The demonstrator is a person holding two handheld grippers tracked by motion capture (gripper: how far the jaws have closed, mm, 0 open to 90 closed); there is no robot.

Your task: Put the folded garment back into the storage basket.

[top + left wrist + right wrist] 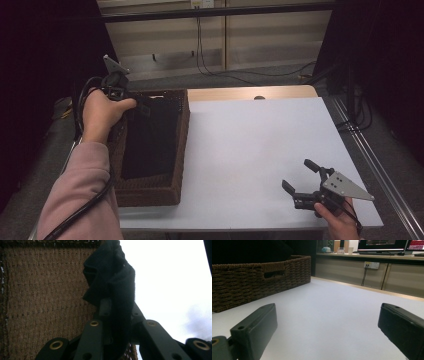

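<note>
A brown woven basket [181,145] stands on the left part of the white table [260,145]. A black cloth [150,137] hangs down into it. My left gripper [142,106] is over the basket's far end, shut on the top of that cloth. In the left gripper view the black cloth [112,282] is pinched between the jaws, above the basket's woven floor [45,297]. My right gripper [299,176] rests low near the table's front right corner, open, with nothing between its jaws. The right gripper view looks past my right gripper [327,327] to the basket [249,285].
Bare white tabletop lies between the basket and the right gripper. A wooden strip [250,93] runs along the table's far edge. Cables [210,65] trail on the floor beyond. A counter with monitors [382,245] stands behind the table.
</note>
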